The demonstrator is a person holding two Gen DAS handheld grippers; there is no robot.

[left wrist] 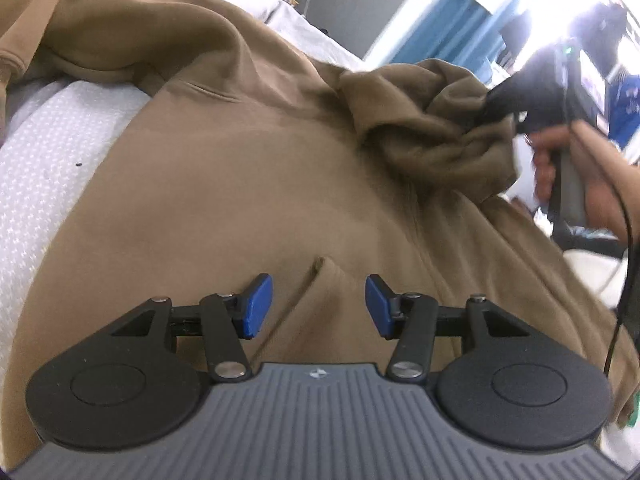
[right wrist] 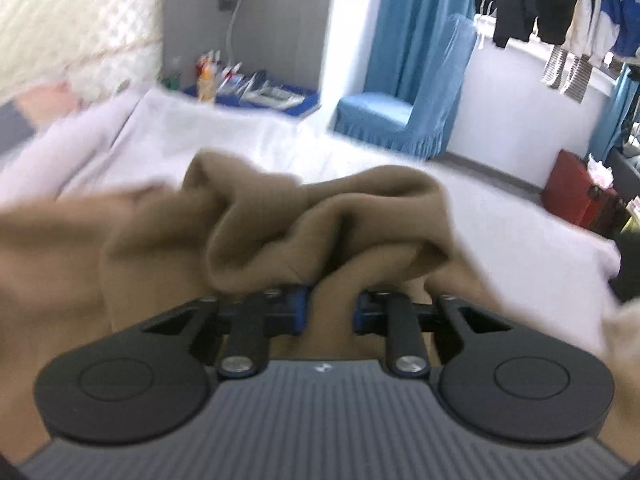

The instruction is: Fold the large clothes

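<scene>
Right tongs [right wrist: 330, 312] pinch bunched brown garment [left wrist: 248, 184] toward two o'clock for folding; left tongs [left wrist: 319, 306] hover spread.

Brown garment [left wrist: 260, 184]; bed sheet [left wrist: 44, 168] white with a fine woven dot pattern; tongs' pads [left wrist: 256, 306] blue; chair cover [right wrist: 404, 120] blue.
</scene>
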